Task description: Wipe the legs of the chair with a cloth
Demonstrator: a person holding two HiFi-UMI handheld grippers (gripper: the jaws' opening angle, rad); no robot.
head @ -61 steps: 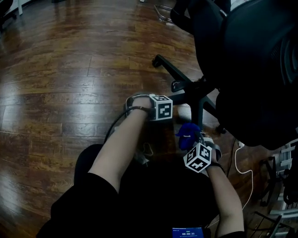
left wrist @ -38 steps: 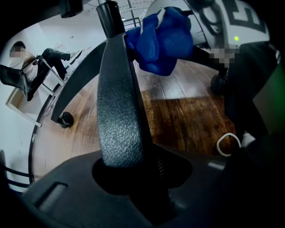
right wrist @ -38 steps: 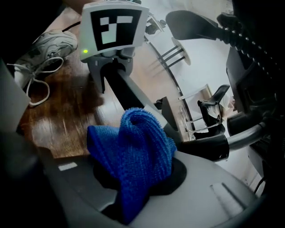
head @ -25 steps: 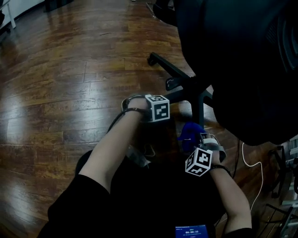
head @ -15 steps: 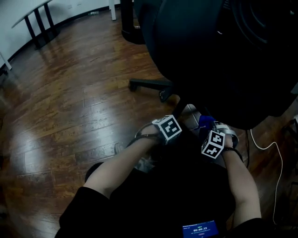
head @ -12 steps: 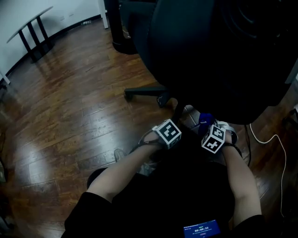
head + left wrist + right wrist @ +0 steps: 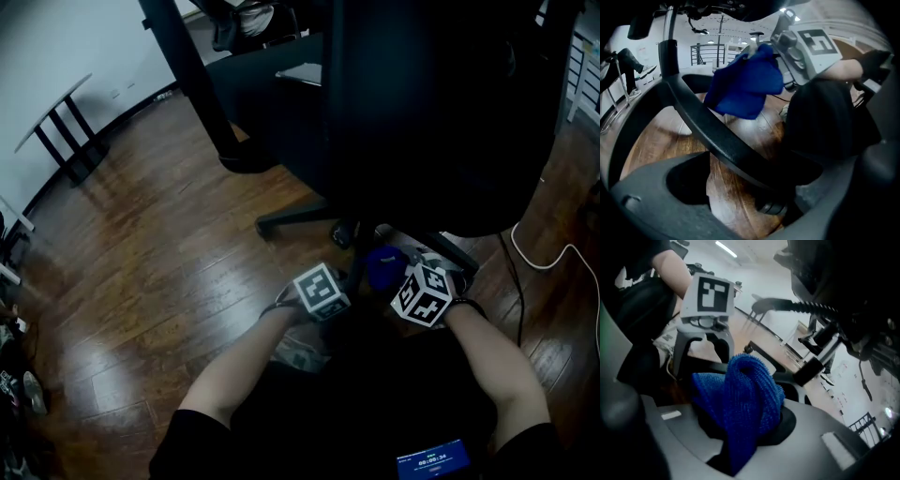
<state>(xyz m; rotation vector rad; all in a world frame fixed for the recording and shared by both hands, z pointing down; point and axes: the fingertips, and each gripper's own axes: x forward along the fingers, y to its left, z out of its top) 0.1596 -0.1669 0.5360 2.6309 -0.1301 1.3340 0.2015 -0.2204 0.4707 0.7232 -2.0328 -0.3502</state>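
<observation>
My left tongs (image 7: 749, 199) have just been opening and now stand wide, a chair leg (image 7: 717, 140) crossing between them ungripped; my right tongs (image 7: 740, 430), just beyond, pinch the blue cloth (image 7: 743, 394), so wiping this leg seems next

Looks like an office; black swivel chair (image 7: 422, 112), dark desk (image 7: 272, 89), wood-plank floor (image 7: 141, 234), white wall (image 7: 56, 47).

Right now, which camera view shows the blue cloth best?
The right gripper view: the blue cloth fills the centre, pinched in the right gripper, its knit plain. The left gripper view shows it farther off, beyond a chair leg. The head view gives only a small blue patch.
</observation>
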